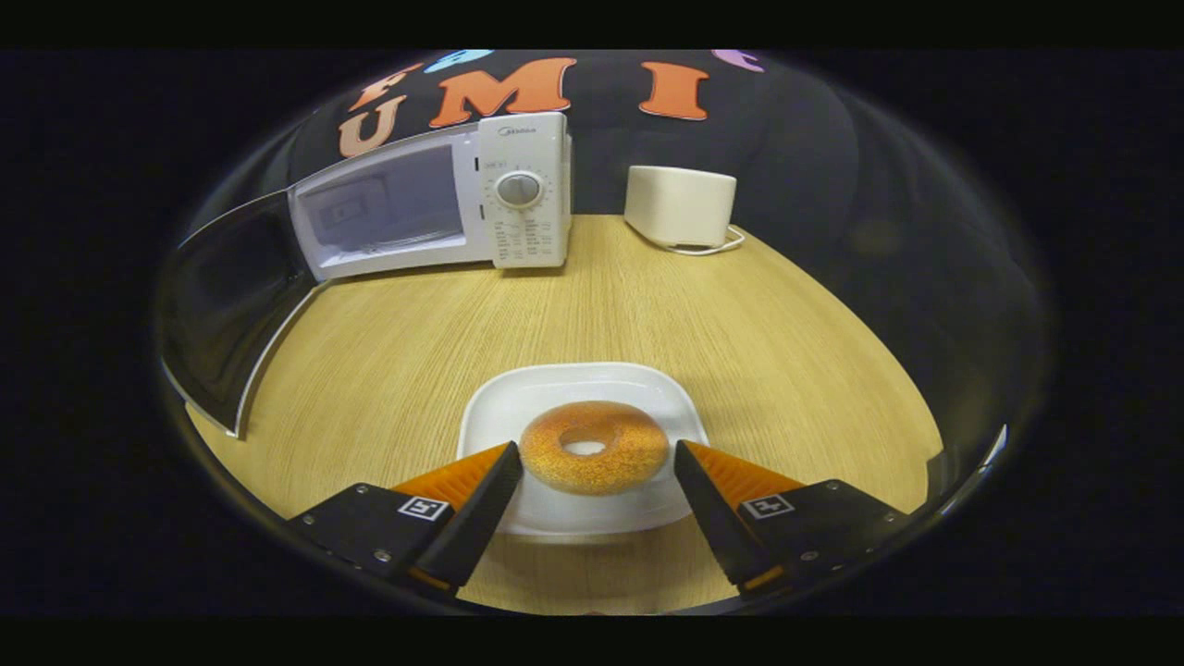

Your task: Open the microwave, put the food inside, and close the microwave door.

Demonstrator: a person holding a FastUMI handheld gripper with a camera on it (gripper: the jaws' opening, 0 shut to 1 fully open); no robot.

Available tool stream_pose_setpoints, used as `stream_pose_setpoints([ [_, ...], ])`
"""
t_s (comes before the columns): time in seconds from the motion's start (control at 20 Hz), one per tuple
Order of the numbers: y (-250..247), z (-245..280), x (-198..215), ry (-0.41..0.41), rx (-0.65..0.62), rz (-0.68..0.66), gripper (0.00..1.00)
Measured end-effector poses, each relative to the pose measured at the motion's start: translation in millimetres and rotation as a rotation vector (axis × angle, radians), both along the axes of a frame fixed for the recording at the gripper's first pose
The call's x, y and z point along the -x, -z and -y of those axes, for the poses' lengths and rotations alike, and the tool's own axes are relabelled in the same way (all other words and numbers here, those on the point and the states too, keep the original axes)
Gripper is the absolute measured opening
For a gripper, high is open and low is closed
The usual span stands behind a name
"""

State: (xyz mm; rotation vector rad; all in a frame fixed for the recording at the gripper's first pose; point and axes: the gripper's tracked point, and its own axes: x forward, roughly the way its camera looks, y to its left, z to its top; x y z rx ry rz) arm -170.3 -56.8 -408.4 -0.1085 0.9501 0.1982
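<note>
Presently, the gripper (597, 460) is held with its jaws spread wide, and nothing is clamped. The bagel (594, 447) is seen between the two fingertips (504, 467); the left tip appears at or just short of the bagel's edge, the right tip is set slightly off it, and contact cannot be confirmed. The bagel is laid flat on a white plate (564, 384), which is placed on the wooden table (666, 305) and extends under and just ahead of the fingers. Well beyond the fingers and to their left, the microwave (523, 190) is located at the far edge of the table. Its door (227, 305) is swung fully open toward the left, and the lit cavity (388, 205) is exposed. A cream box-shaped unit (680, 205) with a white cable is positioned beyond the fingers to the right of the microwave, apart from it
</note>
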Motion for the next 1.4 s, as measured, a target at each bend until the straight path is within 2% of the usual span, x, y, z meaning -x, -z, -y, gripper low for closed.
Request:
stream_pose_setpoints([
  [0.15, 4, -4, -6, 0.0, -0.013, 0.007, 0.98],
  [0.3, 3, -7, -10, -0.008, -0.006, 0.01, 0.82],
  [0.5, -16, -23, -22, -0.02, -0.02, 0.05, 0.7],
  [0.7, -37, -58, -35, -0.05, -0.065, 0.082, 0.68],
  [1.05, -58, -150, -47, -0.11, -0.183, 0.064, 0.68],
  [1.2, -62, -186, -56, -0.1, -0.236, 0.05, 0.68],
  [1.4, -70, -231, -75, -0.041, -0.33, 0.025, 0.68],
])
